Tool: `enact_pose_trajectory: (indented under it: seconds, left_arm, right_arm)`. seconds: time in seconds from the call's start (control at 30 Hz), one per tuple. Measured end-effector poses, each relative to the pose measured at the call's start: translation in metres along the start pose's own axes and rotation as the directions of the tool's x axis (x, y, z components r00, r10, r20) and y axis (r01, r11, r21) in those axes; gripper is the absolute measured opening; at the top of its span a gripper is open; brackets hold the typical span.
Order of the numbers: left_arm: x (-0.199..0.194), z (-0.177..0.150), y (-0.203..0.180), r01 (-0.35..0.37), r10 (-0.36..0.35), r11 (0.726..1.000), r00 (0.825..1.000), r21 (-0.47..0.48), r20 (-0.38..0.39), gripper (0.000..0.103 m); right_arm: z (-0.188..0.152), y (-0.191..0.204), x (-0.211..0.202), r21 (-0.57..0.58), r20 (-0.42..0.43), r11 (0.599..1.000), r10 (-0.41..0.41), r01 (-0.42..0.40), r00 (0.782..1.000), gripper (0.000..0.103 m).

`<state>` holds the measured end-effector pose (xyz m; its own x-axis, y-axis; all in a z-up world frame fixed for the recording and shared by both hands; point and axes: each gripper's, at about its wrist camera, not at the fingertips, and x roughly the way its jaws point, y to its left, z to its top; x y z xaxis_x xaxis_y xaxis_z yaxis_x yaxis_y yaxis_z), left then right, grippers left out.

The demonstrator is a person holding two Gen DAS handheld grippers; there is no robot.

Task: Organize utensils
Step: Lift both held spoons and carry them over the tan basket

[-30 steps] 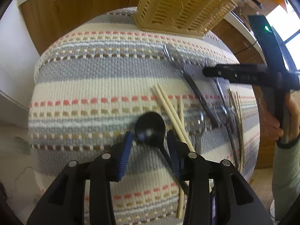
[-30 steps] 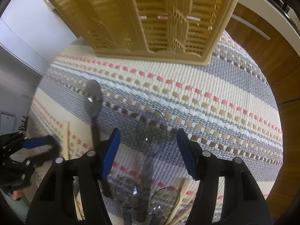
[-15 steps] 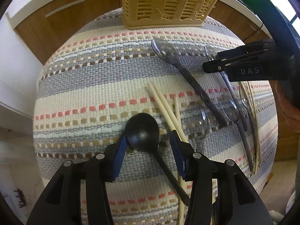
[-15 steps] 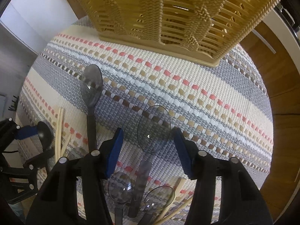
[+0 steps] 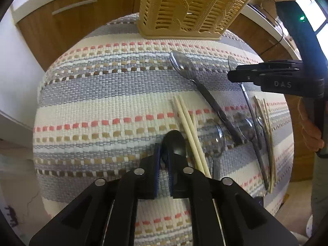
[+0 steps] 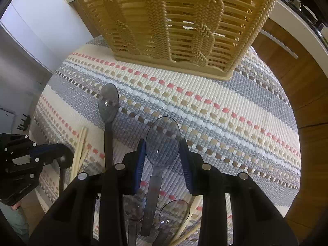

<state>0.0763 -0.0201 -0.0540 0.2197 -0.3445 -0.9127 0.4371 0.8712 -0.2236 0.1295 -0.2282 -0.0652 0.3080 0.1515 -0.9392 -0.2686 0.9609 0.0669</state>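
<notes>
Left tongs [image 5: 163,160]: narrowed within the last second from wide, now pinching the bowl edge of the black spoon [image 5: 174,143] on the striped cloth [image 5: 102,106]; lift appears imminent.
Right tongs [image 6: 163,160]: closed in somewhat, open astride the clear spoon [image 6: 163,141], not gripping.
Wicker basket [image 6: 174,20]: at cloth's far edge; contents cannot be told.
Chopsticks [image 5: 188,129]: loose beside the black spoon.

1. Both pics bright, daylight. Window [image 5: 321,32] top right in left view is blown out white.
2. Fisheye bends the striped mat [image 5: 114,110] into a ball shape; corners go black.
3. Clear spoon [image 6: 163,141] has small shiny glints.
4. Middle sharp, edges a bit soft. Shadows faint.
</notes>
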Motion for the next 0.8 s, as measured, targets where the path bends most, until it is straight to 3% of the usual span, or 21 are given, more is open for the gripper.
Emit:
enact_pose_trajectory:
  seconds: [0.07, 0.13, 0.23, 0.37, 0.57, 0.67, 0.8]
  left_arm:
    - [-0.004, -0.006, -0.002, -0.029, 0.029, 1.000, 1.000, 0.010, 0.004, 0.034]
    - [-0.008, -0.013, -0.007, -0.024, 0.024, 0.999, 1.000, 0.040, 0.002, 0.043]
    - [-0.001, -0.021, -0.013, -0.054, 0.055, 0.995, 0.998, 0.080, -0.020, 0.042]
    - [0.009, -0.020, -0.027, -0.160, 0.166, 0.977, 0.986, 0.139, -0.031, 0.042]
    - [0.016, -0.001, -0.026, -0.170, 0.173, 0.979, 0.985, 0.113, -0.017, 0.035]
    - [0.011, 0.008, -0.016, -0.145, 0.144, 0.986, 0.989, 0.083, 0.024, 0.034]
    - [-0.016, 0.011, -0.011, -0.151, 0.139, 0.986, 0.978, 0.068, 0.158, 0.034]
  right_arm:
    - [-0.003, -0.002, 0.000, -0.002, -0.003, 1.000, 0.003, -0.003, 1.000, 0.031]
    - [-0.006, -0.004, 0.003, -0.001, -0.004, 1.000, 0.011, -0.011, 1.000, 0.031]
    - [-0.011, -0.006, 0.006, 0.000, -0.003, 1.000, 0.019, -0.019, 1.000, 0.031]
    - [-0.010, -0.001, 0.003, -0.004, 0.001, 1.000, 0.023, -0.023, 1.000, 0.031]
    - [-0.010, -0.001, -0.004, -0.010, 0.011, 1.000, 0.022, -0.022, 1.000, 0.031]
    - [-0.011, 0.000, -0.013, -0.029, 0.040, 1.000, 0.014, -0.013, 0.999, 0.031]
    - [-0.020, -0.002, -0.046, -0.064, 0.166, 0.998, 0.034, -0.024, 0.986, 0.031]
